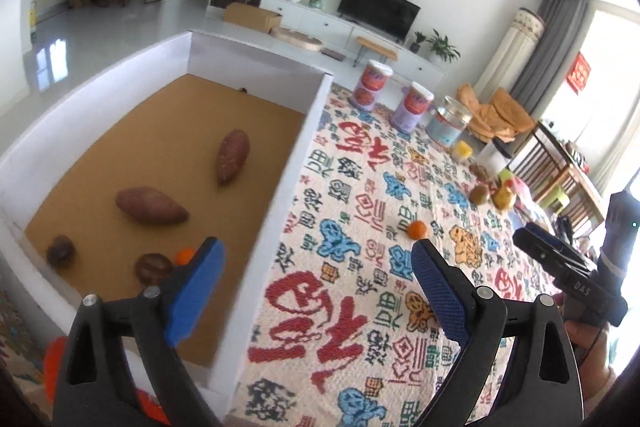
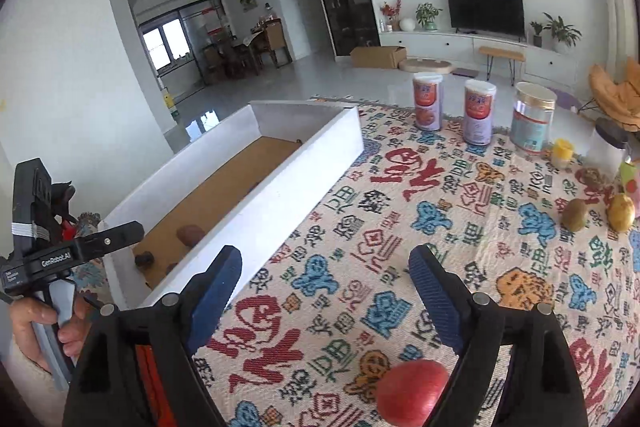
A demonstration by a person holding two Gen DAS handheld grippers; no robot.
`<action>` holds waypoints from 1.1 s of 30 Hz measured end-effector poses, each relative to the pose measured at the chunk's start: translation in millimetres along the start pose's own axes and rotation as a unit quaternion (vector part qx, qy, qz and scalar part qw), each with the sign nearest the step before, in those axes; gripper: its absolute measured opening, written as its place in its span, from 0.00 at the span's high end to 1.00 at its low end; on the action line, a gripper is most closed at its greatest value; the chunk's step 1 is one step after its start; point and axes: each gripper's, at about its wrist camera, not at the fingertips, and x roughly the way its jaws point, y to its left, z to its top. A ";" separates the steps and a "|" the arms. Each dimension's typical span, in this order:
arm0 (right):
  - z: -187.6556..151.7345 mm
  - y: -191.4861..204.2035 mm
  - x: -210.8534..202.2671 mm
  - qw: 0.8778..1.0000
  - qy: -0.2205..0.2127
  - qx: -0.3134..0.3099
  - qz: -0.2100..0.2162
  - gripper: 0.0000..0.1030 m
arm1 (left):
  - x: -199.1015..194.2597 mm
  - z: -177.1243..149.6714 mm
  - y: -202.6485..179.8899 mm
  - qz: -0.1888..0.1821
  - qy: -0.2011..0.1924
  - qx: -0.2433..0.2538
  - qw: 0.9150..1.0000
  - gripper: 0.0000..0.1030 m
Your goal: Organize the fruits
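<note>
My left gripper (image 1: 318, 247) is open and holds nothing, one finger over the white box (image 1: 256, 227) and the other over the patterned cloth (image 1: 352, 307). On the box's brown floor lie two sweet potatoes (image 1: 152, 206), two dark round pieces (image 1: 61, 250) and a small orange fruit (image 1: 183, 255), which is half hidden by my finger. Another small orange fruit (image 1: 418, 229) lies on the cloth just past my right fingertip. My right gripper (image 2: 326, 255) is open above the cloth. A red apple (image 2: 412, 391) lies low by its right finger, not pressed. A kiwi (image 2: 575, 215) and a pear (image 2: 621, 213) stand far right.
Two purple cans (image 2: 428, 103), a clear jar (image 2: 534, 123) and a yellow cup (image 2: 562, 153) line the cloth's far edge. A hand holds the other gripper at the left (image 2: 60, 259). The box's tall white wall (image 2: 280, 195) divides box from cloth.
</note>
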 end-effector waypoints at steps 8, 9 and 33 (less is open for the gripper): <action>-132.4 -181.3 -47.1 0.967 0.053 0.095 -0.233 0.17 | 106.4 -61.6 -86.7 0.036 0.069 0.136 0.988 0.06; -145.8 -193.5 -52.5 0.962 0.057 0.106 -0.244 0.17 | 114.5 -63.4 -87.5 0.046 0.064 0.142 0.987 0.06; -165.3 -215.4 -37.9 0.945 0.097 0.152 -0.272 0.00 | 154.7 -72.7 -76.2 0.088 0.085 0.155 0.980 0.00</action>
